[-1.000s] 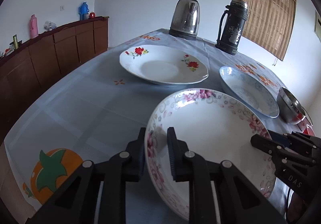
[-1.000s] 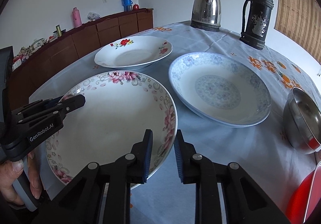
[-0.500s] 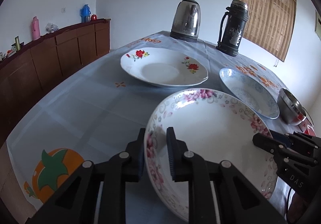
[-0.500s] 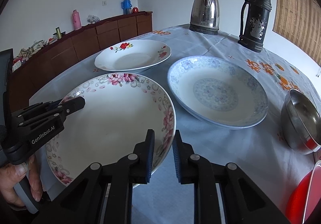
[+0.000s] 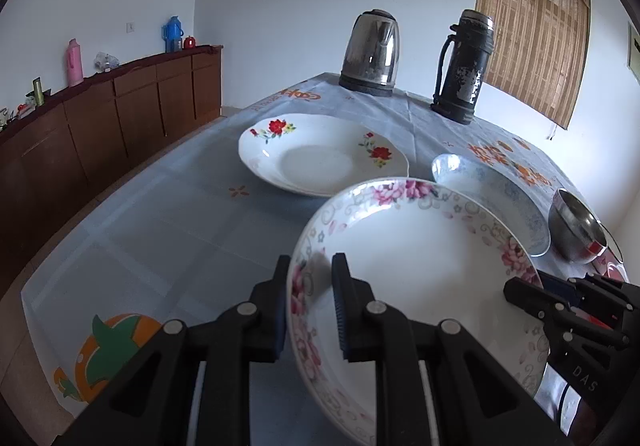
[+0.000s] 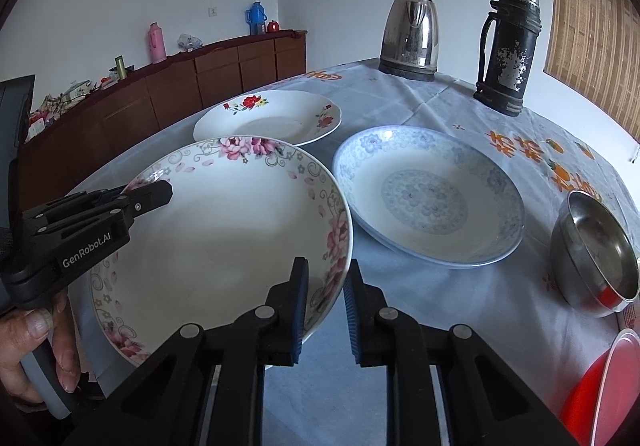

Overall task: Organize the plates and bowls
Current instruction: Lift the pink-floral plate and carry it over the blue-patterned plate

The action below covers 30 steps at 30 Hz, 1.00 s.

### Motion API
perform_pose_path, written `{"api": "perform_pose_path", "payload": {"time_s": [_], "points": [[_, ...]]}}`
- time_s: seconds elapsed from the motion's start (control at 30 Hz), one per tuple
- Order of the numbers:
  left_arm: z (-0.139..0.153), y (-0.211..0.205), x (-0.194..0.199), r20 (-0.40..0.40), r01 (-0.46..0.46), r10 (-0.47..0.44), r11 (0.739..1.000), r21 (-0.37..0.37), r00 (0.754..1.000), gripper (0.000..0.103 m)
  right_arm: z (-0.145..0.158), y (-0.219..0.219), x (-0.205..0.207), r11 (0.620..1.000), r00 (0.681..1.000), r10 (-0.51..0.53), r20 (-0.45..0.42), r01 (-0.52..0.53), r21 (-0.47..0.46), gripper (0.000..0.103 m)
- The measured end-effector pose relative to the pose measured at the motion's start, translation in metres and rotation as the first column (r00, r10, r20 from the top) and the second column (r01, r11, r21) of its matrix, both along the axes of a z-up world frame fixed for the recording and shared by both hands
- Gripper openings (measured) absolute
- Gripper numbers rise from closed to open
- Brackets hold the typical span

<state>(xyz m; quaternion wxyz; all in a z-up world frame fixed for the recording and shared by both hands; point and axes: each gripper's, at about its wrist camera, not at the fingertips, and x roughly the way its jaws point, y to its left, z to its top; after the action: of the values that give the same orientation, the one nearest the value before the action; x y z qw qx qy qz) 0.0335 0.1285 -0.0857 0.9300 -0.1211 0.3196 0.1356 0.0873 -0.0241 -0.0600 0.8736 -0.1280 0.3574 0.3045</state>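
The pink-flowered plate [image 5: 420, 258] is held off the bench [image 5: 168, 222], tilted, near its front edge, gripped on opposite rims: the left tool [image 5: 310, 302] is clamped on the plate's left rim and the right tool [image 6: 326, 298] is clamped on its right rim, each with one pad inside the dish and one under it. Just beyond it, close to its far rim, lies the red-flowered plate [image 5: 324, 154]; the blue-patterned plate [image 6: 428, 194] lies just beside it on the right, with a narrow gap of cloth between them. A steel bowl [image 6: 592, 254] sits further right near the bench's edge, and a red plastic dish [image 6: 592, 390] shows at the lower right corner. Bare cloth lies open to the left of the plates. At the far end stand an electric kettle [image 5: 372, 54] and a dark flask [image 5: 464, 66]. A wooden sideboard [image 5: 100, 114] runs along the left wall; a bamboo blind [image 5: 532, 26] hangs on the right.
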Motion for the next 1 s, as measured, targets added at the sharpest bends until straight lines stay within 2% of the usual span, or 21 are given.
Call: {"api": "perform_pose_path", "payload": {"time_s": [0.5,1.0], "points": [[0.025,-0.019,0.020,0.035,0.034,-0.035,0.999,0.041,0.999,0.017,0.020,-0.021,0.014,0.999,0.999,-0.025,0.031,0.024,0.031,0.019],[0.054,-0.042,0.060,0.064,0.079,-0.086,0.992,0.102,0.994,0.017,0.037,-0.043,0.045,0.991,0.992,-0.108,0.064,0.102,0.091,0.019]]}}
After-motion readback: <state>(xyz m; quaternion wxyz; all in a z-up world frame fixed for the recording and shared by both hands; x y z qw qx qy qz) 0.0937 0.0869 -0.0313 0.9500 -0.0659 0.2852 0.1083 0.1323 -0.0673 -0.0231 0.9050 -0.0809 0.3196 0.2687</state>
